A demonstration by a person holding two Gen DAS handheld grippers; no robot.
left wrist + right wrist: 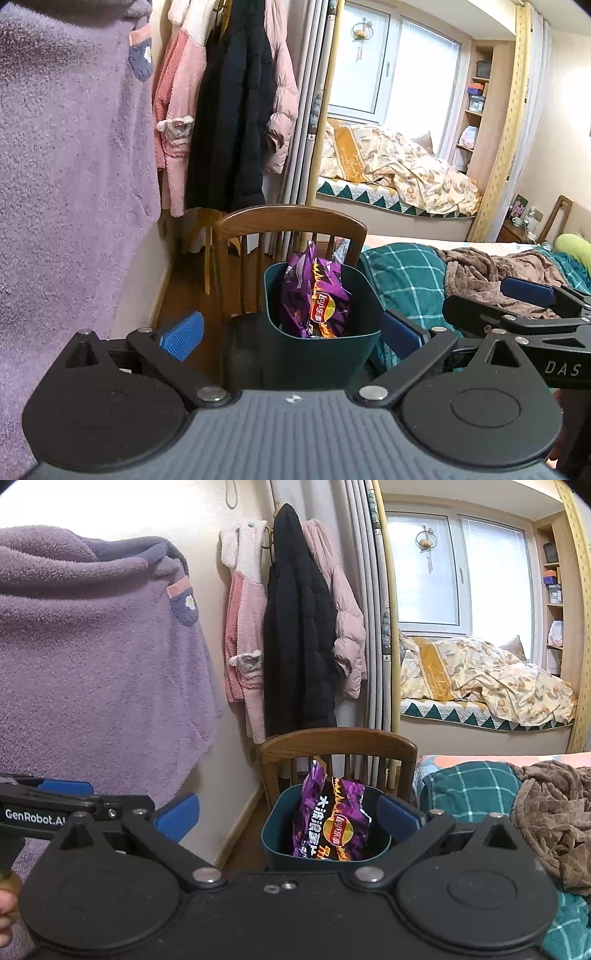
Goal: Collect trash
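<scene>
Purple chip bag (314, 295) sticks up out of teal bin (321, 350) w/ wooden chair (291, 221) behind; left gripper (291, 332) & right gripper (290, 818) fingers spread wide, empty.

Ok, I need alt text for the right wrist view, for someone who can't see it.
The open right gripper faces a dark teal bin holding a crumpled purple chip bag that sticks up above the rim. A wooden chair stands behind it, coats hang on the wall, a bed lies right.

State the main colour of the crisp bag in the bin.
Purple crisp bag; right wrist view shows it best.
</scene>
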